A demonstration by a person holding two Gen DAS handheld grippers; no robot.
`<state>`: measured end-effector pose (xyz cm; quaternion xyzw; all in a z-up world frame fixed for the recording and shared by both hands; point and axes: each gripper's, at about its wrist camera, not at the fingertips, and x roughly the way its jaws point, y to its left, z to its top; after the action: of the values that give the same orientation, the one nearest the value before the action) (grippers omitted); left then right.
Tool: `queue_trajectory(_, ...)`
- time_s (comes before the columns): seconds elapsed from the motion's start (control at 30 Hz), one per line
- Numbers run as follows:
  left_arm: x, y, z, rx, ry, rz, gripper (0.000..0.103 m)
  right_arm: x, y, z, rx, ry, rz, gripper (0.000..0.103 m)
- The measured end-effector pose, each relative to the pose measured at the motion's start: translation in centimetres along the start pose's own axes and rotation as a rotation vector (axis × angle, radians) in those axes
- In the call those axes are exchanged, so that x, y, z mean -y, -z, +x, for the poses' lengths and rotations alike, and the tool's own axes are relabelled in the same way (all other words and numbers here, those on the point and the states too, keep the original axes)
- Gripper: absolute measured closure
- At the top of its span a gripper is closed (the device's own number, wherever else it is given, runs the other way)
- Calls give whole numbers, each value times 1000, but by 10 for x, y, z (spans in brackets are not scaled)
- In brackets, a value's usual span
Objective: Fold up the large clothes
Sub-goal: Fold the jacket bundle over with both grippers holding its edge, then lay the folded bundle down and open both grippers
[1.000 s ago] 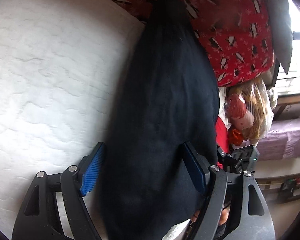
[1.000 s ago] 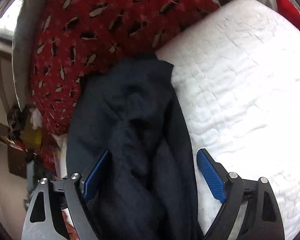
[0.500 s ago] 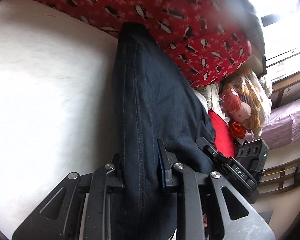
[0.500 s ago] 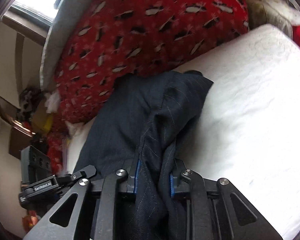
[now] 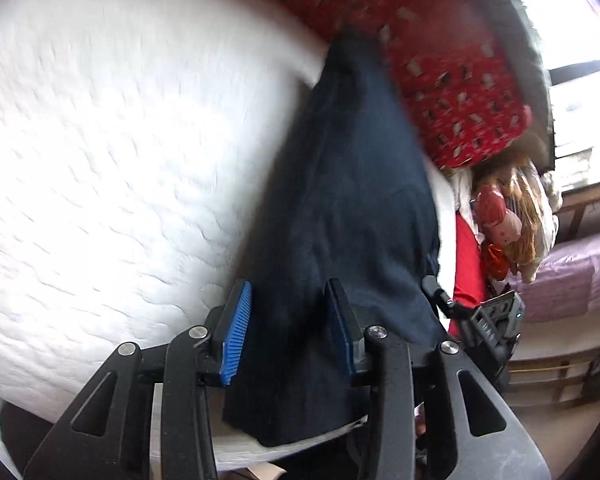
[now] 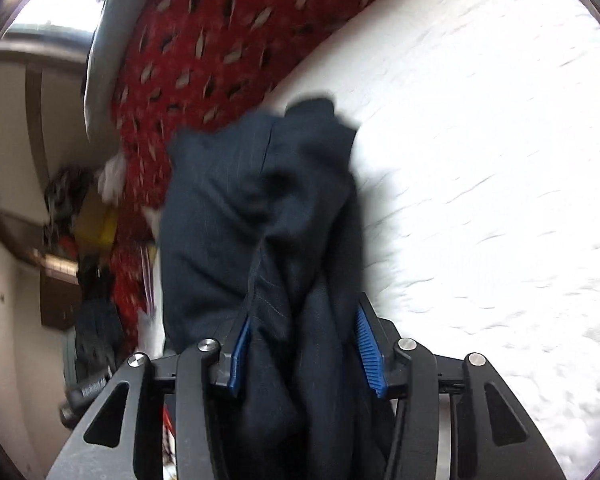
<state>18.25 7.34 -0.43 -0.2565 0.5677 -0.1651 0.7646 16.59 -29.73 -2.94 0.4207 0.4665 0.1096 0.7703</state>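
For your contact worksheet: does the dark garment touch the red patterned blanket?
Touching. In the left wrist view the garment's far end lies against the blanket, with no mattress showing between.

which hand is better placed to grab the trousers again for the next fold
Left, probably. The trousers lie flat and smooth between the left tool pads, an easy edge. At the right tool the cloth is bunched. Both tools' jaws are opening.

I'm in a home bedroom: a white quilted mattress (image 5: 112, 168) under me, a red patterned blanket (image 5: 440, 80) at its far edge, a window (image 5: 572, 40) beyond.
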Motion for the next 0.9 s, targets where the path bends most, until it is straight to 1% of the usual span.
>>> queue_trajectory(0.03,7,1,-9,32,-6,37,67,-2,-4,-12,28,7,2,54)
queue_trajectory(0.07,12,2,-14,50,-8,65,63,-5,-9,-18,50,4,6,53)
queue_trajectory(0.1,20,3,-15,64,-12,93,58,-8,-15,-24,71,-16,16,51)
queue_trajectory(0.13,29,5,-13,70,-15,115,56,-9,-19,-26,73,-35,23,44)
queue_trajectory(0.17,34,6,-9,66,-16,137,55,-14,-26,-23,64,-41,28,40)
queue_trajectory(0.2,42,9,-1,52,-22,165,55,-19,-34,-16,52,-16,25,37)
queue_trajectory(0.27,49,14,14,18,-50,213,55,-25,-44,2,14,48,16,38)
queue_trajectory(0.3,50,17,22,3,-71,234,55,-29,-48,12,-1,47,16,59)
queue_trajectory(0.33,51,20,29,0,-89,248,55,-34,-53,17,1,31,-1,99)
queue_trajectory(0.4,53,22,38,4,-108,269,54,-50,-60,16,66,28,-110,99)
queue_trajectory(0.43,53,22,41,1,-110,272,53,-55,-63,15,89,40,-159,99)
queue_trajectory(0.47,53,21,44,-4,-110,272,53,-57,-67,22,81,89,-194,99)
queue_trajectory(0.5,56,19,47,-12,-109,273,53,-53,-71,32,49,147,-209,97)
queue_trajectory(0.53,58,17,46,-18,-108,277,53,-45,-74,44,0,210,-209,89)
queue_trajectory(0.57,61,18,45,-21,-107,281,53,-43,-75,50,-21,253,-208,85)
queue_trajectory(0.6,63,19,41,-20,-103,285,53,-41,-75,47,-21,264,-215,81)
queue_trajectory(0.63,64,20,36,-15,-97,286,53,-39,-71,36,-6,257,-221,72)
queue_trajectory(0.67,61,21,29,-9,-88,284,53,-43,-69,24,19,247,-221,70)
queue_trajectory(0.7,56,21,21,0,-82,278,53,-48,-63,8,31,208,-219,70)
queue_trajectory(0.77,51,23,17,9,-86,266,53,-51,-45,-18,19,74,-223,58)
queue_trajectory(0.8,49,24,16,9,-89,255,53,-51,-34,-29,15,25,-221,41)
queue_trajectory(0.83,46,26,16,10,-90,249,53,-49,-20,-40,9,-13,-212,28)
queue_trajectory(0.9,47,31,16,22,-107,242,53,-42,3,-50,-5,-16,-201,28)
